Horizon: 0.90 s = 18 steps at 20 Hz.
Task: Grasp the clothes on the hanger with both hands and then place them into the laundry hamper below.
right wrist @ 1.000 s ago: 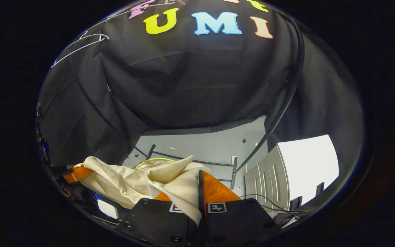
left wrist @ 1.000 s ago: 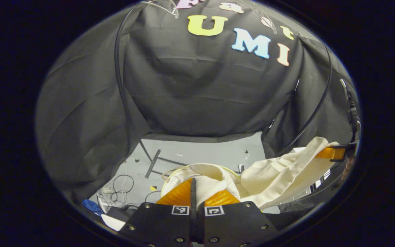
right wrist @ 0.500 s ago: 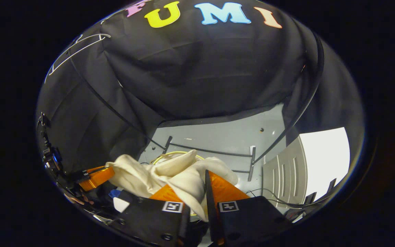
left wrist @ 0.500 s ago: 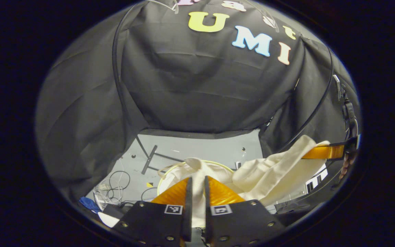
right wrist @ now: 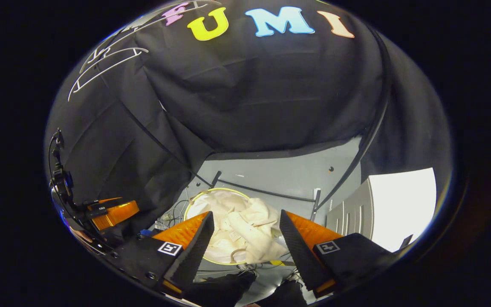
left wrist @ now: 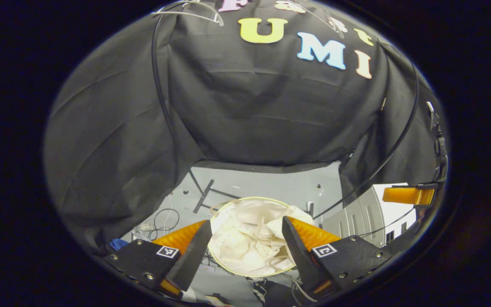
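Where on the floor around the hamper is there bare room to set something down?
Bare floor lies behind the hamper, up to the cloth wall and past the stand's bar. Left of the hamper is crowded with cables.

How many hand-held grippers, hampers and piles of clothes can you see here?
Left hand-held gripper and right hand-held gripper, both open: 2
Laundry hamper: 1
Pile of cream clothes inside it: 1
Total: 4

both views look down from above, sharing hamper (left wrist: 228, 207) (right wrist: 194, 198) and floor (left wrist: 271, 187) (right wrist: 279, 175)
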### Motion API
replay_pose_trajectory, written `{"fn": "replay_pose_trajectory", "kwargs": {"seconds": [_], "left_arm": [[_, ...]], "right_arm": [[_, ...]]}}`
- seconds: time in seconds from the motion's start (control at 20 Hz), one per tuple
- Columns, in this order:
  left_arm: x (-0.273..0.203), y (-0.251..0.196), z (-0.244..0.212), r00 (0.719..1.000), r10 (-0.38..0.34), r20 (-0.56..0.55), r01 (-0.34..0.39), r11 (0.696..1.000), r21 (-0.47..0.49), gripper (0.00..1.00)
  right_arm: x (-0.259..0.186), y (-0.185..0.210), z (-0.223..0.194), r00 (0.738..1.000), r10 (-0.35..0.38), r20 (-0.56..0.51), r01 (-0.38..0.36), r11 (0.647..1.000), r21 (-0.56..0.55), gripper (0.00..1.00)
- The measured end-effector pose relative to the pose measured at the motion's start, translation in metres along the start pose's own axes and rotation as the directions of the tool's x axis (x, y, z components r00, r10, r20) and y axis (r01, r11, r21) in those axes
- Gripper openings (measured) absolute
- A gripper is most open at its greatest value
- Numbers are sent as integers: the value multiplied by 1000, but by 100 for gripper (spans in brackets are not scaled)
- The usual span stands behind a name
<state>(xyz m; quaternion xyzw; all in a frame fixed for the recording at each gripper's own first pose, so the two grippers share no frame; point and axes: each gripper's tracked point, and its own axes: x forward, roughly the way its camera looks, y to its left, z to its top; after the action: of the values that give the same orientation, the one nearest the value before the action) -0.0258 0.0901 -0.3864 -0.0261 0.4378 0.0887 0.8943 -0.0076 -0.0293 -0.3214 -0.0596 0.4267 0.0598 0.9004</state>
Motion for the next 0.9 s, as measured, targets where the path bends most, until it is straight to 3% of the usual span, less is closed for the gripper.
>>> {"fn": "replay_pose_trajectory", "kwargs": {"seconds": [0.25, 0.45, 0.65, 0.9], "left_arm": [[-38, -40, 23, 995, 76, 62, -75, 997, -16, 98], [-74, -72, 55, 981, 131, 144, -126, 991, -45, 98], [-123, -99, 112, 935, 199, 295, -189, 980, -62, 97], [-208, -149, 202, 846, 158, 509, -189, 982, 10, 98]], "right_arm": [[-34, -52, 23, 994, -30, 107, 32, 999, -17, 98], [-67, -92, 42, 973, -67, 222, 82, 995, -61, 98], [-99, -117, 70, 936, -78, 344, 122, 987, -106, 98], [-143, -115, 129, 859, -71, 506, 138, 986, -97, 98]]}}
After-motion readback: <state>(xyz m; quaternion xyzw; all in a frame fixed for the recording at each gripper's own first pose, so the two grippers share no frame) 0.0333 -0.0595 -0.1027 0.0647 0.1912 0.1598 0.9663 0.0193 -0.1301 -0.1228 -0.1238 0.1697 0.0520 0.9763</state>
